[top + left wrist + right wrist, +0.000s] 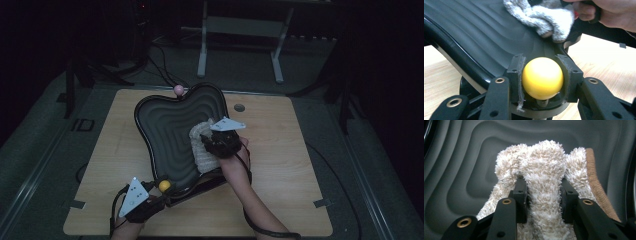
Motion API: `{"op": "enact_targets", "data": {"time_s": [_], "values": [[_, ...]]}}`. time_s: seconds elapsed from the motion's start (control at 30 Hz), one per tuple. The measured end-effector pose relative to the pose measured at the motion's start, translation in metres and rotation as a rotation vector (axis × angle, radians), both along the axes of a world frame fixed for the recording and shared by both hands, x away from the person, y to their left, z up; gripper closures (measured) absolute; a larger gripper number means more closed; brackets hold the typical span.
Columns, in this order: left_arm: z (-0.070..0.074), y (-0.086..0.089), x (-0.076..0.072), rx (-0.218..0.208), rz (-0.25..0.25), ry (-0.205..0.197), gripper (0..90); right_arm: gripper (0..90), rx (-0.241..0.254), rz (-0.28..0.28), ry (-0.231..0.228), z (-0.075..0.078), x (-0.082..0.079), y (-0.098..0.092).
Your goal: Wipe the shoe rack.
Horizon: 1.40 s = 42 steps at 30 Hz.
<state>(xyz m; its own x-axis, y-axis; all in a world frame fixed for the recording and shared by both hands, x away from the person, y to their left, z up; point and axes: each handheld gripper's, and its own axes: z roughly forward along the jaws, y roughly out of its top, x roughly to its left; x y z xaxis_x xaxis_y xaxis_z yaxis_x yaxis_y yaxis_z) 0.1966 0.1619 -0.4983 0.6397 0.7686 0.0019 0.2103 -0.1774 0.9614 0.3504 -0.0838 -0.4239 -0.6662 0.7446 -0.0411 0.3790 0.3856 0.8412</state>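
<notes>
On the wooden table [295, 165] lies a black ridged tray [165, 125] (apple-shaped), where the right gripper [543, 195] clamps a fluffy cream cloth [544, 170] against its surface while the left gripper [541, 80] grips the tray's yellow knob [542, 77].

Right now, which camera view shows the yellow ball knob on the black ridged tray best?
The left gripper view: the yellow ball knob sits large and sharp, clamped between the left tool pads at the black ridged tray rim. The high view shows it small and dim. The right gripper view looks at the fluffy beige cloth.
</notes>
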Motion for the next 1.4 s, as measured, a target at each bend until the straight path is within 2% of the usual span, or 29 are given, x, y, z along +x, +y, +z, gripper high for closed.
{"op": "enact_targets", "data": {"time_s": [0.53,0.77,0.83,1.03,1.13,1.33,1.4], "values": [[0.0,0.0,0.0,0.002,0.002,-0.003,59.3,67.4,0.012,0.02,-0.004,-0.025,-0.039,-0.023],[0.0,0.0,0.0,-0.003,0.003,-0.002,59.2,67.3,0.001,0.024,-0.008,-0.024,-0.04,-0.023],[0.0,0.0,0.0,-0.004,0.002,-0.003,59.2,67.3,0.003,0.034,0.005,-0.021,-0.038,-0.022],[0.0,0.0,0.0,-0.003,0.0,-0.002,59.2,67.3,0.034,0.068,-0.015,0.002,-0.03,-0.012],[0.0,0.0,0.0,-0.003,0.001,-0.002,59.2,67.3,0.054,0.071,-0.049,0.022,-0.019,0.0],[-0.001,0.001,0.0,-0.008,-0.003,-0.004,59.2,67.2,0.088,0.065,-0.075,0.056,0.01,0.029],[-0.001,0.001,0.001,-0.009,-0.008,-0.003,59.2,67.3,0.083,0.063,-0.08,0.063,0.02,0.04]]}}
